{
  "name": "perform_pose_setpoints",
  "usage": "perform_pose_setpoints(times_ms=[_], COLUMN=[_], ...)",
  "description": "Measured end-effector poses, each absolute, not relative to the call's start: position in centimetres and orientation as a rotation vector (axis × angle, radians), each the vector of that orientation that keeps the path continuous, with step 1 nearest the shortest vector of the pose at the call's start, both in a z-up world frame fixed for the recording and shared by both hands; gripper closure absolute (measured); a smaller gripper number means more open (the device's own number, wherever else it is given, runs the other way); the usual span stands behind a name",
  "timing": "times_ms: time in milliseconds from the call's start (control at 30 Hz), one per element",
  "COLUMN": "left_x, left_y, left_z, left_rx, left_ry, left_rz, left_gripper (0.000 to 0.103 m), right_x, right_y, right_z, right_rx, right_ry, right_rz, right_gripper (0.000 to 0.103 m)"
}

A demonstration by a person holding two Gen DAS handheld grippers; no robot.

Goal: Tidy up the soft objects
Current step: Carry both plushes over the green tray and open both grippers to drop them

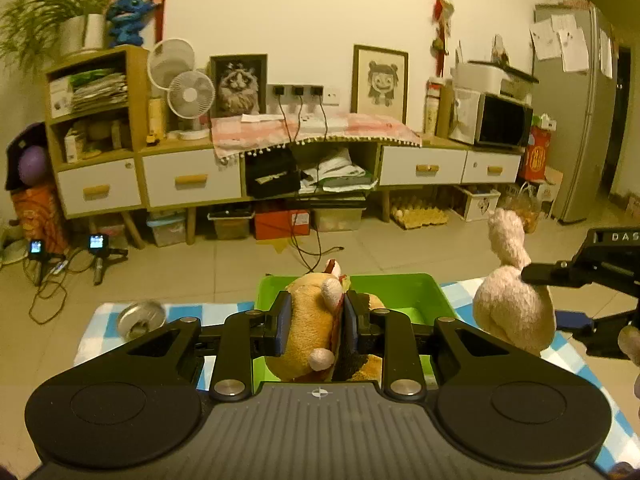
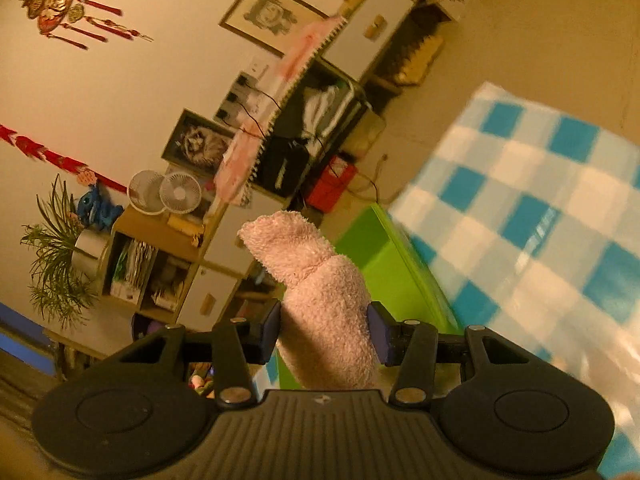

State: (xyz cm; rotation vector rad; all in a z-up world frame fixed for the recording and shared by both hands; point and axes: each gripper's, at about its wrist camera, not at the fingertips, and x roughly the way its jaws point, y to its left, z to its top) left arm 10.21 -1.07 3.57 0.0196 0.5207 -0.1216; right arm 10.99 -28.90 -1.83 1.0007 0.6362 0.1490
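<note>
My left gripper (image 1: 314, 322) is shut on an orange plush toy (image 1: 308, 320) with pale ears and holds it over the green bin (image 1: 400, 292) on the checkered cloth. My right gripper (image 2: 324, 328) is shut on a pale pink plush toy (image 2: 320, 292), held tilted beside the green bin (image 2: 380, 268). In the left wrist view the pink plush (image 1: 512, 304) hangs to the right of the bin, with the right gripper's fingers (image 1: 560, 274) clamped on it.
A blue-and-white checkered cloth (image 2: 520, 208) covers the table. A metal can (image 1: 141, 318) lies on its far left part. Beyond the table are a tiled floor, a low cabinet (image 1: 192, 176) with drawers, storage boxes and cables.
</note>
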Motion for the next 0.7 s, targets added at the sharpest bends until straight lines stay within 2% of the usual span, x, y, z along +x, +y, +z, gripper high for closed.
perform_pose_setpoints(times_ms=[433, 700], left_x=[18.9, 21.1], left_y=[-2.2, -1.9], left_z=[-1.6, -4.5], left_rx=[0.098, 0.118], left_ry=[0.602, 0.681], left_rz=[-0.069, -0.033], left_gripper=[0.075, 0.075], right_x=[17.8, 19.2], right_y=[-26.9, -26.1], right_z=[-5.5, -7.6], right_rx=[0.900, 0.864], right_ry=[0.612, 0.663], right_rz=[0.184, 0.180], right_gripper=[0.096, 0.095])
